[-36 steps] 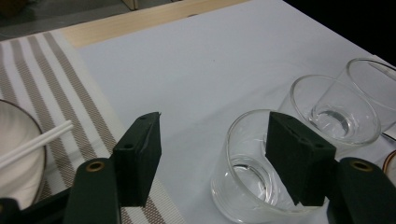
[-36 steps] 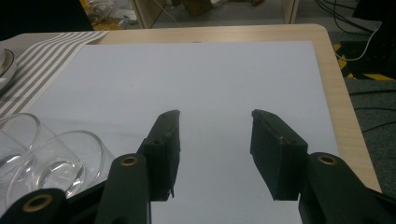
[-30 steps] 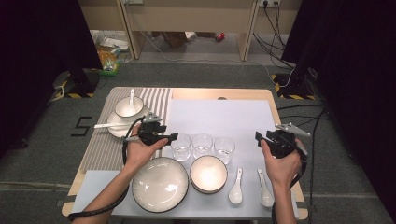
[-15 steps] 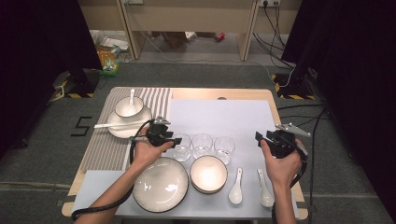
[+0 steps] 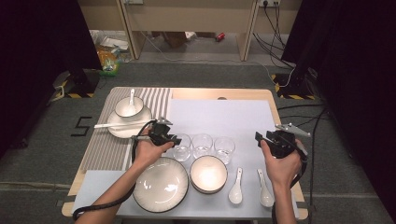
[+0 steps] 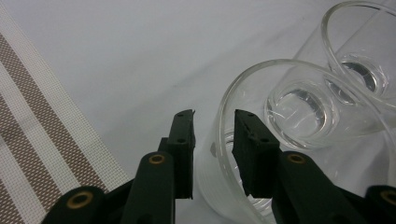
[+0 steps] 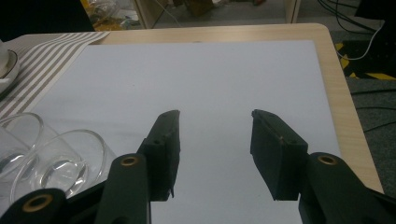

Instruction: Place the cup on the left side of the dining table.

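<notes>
High view first: my left tongs (image 5: 173, 138) sit at the leftmost glass (image 5: 182, 147) in a row of three glasses that runs side to side across the pale mat (image 5: 219, 114) on the tabletop (image 5: 243, 93). That glass stands upright with its open mouth up, so its long way goes up and down. From the left gripper view, one jaw is outside the wall of the glass (image 6: 243, 154) and the other jaw is inside the rim. The jaws have just been closing on that wall, but I cannot tell if the pads press it yet.

The middle glass (image 5: 202, 144) is just beside it, maybe touching, so there is little room on that side. The third glass (image 5: 224, 148) stands near the middle one. On the other side lies the striped mat (image 5: 105, 149), with bare space close by. Toward me, near the glass, sit a big plate (image 5: 161, 184) and a bowl (image 5: 208, 173).

My right tongs (image 5: 267, 138) hang over the pale mat, well apart from the glasses. Their jaws stand apart with nothing between them, and lots of bare mat lies ahead of them, out to the wooden edge of the tabletop.
</notes>
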Demonstrator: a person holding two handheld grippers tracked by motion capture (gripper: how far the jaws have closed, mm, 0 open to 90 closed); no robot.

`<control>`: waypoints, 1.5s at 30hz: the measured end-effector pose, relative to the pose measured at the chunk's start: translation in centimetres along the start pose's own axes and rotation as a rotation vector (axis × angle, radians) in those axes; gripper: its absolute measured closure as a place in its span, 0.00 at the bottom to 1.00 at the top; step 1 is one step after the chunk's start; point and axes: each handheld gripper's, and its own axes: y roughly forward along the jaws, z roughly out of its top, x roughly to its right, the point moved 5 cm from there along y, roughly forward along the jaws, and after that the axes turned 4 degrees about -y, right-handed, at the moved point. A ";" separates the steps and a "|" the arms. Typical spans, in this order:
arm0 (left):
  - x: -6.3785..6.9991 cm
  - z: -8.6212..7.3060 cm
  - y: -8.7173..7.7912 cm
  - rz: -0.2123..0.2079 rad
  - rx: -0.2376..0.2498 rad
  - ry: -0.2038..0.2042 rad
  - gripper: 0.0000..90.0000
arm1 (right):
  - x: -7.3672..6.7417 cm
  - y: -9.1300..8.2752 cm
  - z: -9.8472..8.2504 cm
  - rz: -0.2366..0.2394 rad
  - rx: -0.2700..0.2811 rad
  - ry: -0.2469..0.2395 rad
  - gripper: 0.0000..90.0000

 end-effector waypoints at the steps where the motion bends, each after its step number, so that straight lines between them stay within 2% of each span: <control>1: 0.0 0.0 0.0 -0.003 -0.003 0.001 0.77 | 0.0 0.0 0.0 0.000 0.000 0.000 0.59; 7: 0.2 0.1 0.4 -0.014 -0.037 0.003 0.82 | -0.1 0.1 0.0 0.001 -0.002 0.001 0.59; 11: 0.3 0.1 0.5 0.003 -0.035 0.016 0.82 | 0.0 0.1 -0.1 0.002 -0.003 0.004 0.59; 16: 0.2 0.0 0.1 0.031 -0.034 0.051 0.85 | 0.1 0.0 -0.1 0.001 0.000 0.004 0.59; 20: -0.1 -0.3 -0.4 0.032 -0.029 0.051 0.88 | 0.1 0.0 -0.1 0.001 0.000 0.008 0.59; 27: -0.3 -0.7 -1.0 0.034 -0.004 0.053 0.90 | 0.0 0.1 -0.1 0.003 -0.002 0.003 0.59; 29: -0.5 -0.8 -1.1 0.023 0.001 0.051 0.90 | 0.0 0.2 -0.1 0.002 -0.002 0.003 0.59; 30: -0.6 -0.9 -1.2 0.012 0.010 0.034 0.90 | 0.0 0.2 -0.1 0.002 -0.003 0.001 0.59; 35: -0.7 -1.1 -1.4 0.010 0.031 0.023 0.90 | -0.1 0.3 -0.1 0.003 -0.004 0.002 0.58; 40: -0.6 -0.8 -2.0 -0.003 0.063 0.020 0.91 | 0.0 0.2 -0.1 0.003 -0.003 0.007 0.58; 45: -0.9 -0.6 -2.6 0.008 0.096 0.013 0.93 | 0.0 0.2 -0.1 0.003 -0.004 0.010 0.58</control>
